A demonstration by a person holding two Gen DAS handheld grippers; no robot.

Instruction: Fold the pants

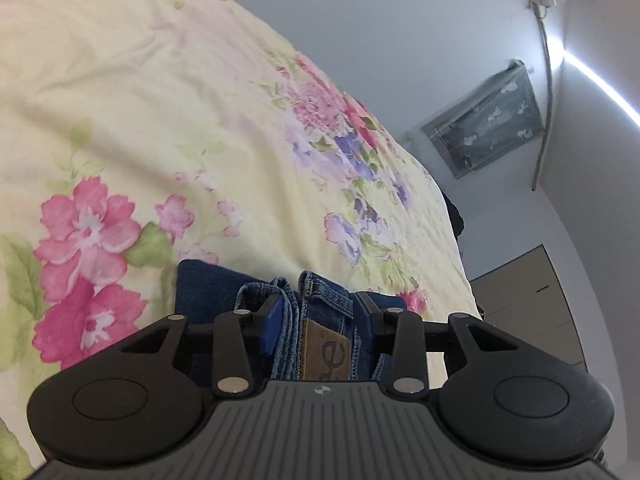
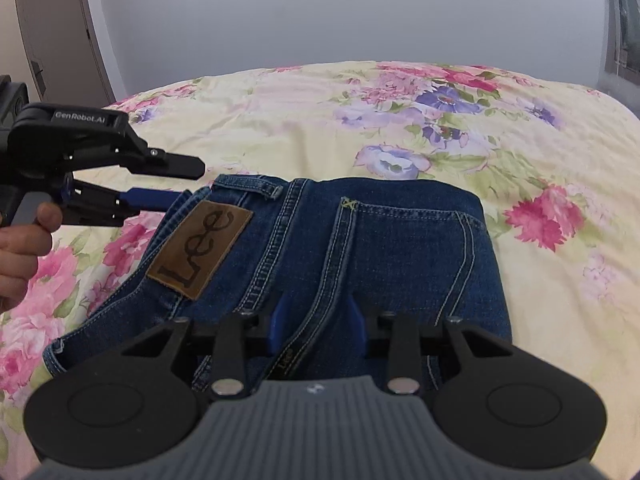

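Note:
Dark blue jeans (image 2: 360, 248) with a brown leather patch (image 2: 200, 248) lie folded on a floral bedspread (image 2: 520, 160). My right gripper (image 2: 318, 326) has its blue pads on either side of a raised fold of denim near the back pocket, partly open around it. My left gripper (image 2: 192, 186) shows at the left of the right wrist view, jaws open, lower finger at the waistband edge. In the left wrist view the left gripper (image 1: 320, 312) straddles the waistband (image 1: 312, 300) and patch (image 1: 324, 348) with a wide gap.
The bedspread (image 1: 160, 120) covers the bed around the jeans. A grey wall, a curtained window (image 1: 488, 120) and a door (image 2: 52, 28) stand beyond the bed. A hand (image 2: 20, 248) holds the left gripper's handle.

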